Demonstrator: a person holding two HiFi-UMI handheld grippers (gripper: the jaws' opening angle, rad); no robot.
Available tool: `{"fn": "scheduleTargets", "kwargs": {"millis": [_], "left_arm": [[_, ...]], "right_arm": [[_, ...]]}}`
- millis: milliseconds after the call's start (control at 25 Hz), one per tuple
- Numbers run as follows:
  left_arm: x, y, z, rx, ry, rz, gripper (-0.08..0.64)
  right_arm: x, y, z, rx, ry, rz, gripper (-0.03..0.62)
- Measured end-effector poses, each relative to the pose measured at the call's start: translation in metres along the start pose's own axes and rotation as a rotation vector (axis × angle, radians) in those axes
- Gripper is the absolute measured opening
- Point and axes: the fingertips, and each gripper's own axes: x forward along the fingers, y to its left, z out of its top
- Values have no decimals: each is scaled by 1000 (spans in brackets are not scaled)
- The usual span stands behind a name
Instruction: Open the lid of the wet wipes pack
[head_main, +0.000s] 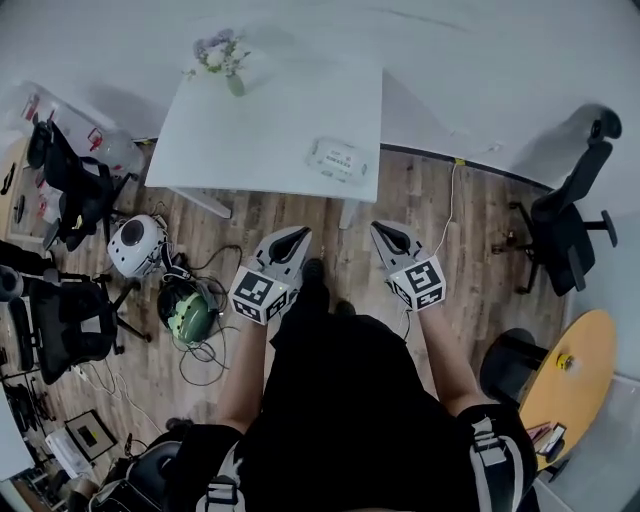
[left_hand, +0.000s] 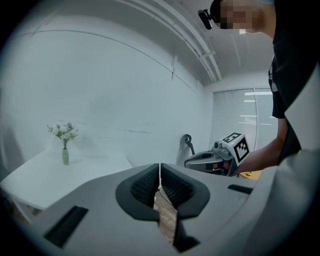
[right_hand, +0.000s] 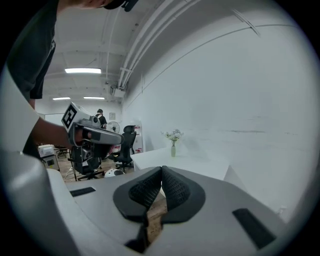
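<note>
On the white table (head_main: 270, 130): wet wipes pack (head_main: 338, 158), well beyond both | left gripper (head_main: 297, 235) closed, empty | right gripper (head_main: 382, 230) closed, empty

Wet wipes pack (head_main: 339, 158) flat on white table (head_main: 260, 130)

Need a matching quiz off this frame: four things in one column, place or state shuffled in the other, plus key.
Column A
1. wet wipes pack
2. flower vase
3. left gripper
4. green helmet

Column B
a. on the floor
b. at the far left corner of the white table
c. jaws shut with nothing between them, held in the air short of the white table
d. lying flat near the near right corner of the white table

Pairs: 1-d, 2-b, 3-c, 4-a
</note>
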Motion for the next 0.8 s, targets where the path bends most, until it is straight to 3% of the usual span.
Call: {"fn": "scheduleTargets", "kwargs": {"millis": [200,640,800], "left_arm": [[24,33,7,3,12,-54,29],[80,111,13,37,55,-189,29],[95,132,8,113,94,-239,29]], "right_arm": [[23,-18,-2,42,18,-55,17],[110,-52,25,27,54,-133,17],[132,-61,20,10,93,-179,17]]}}
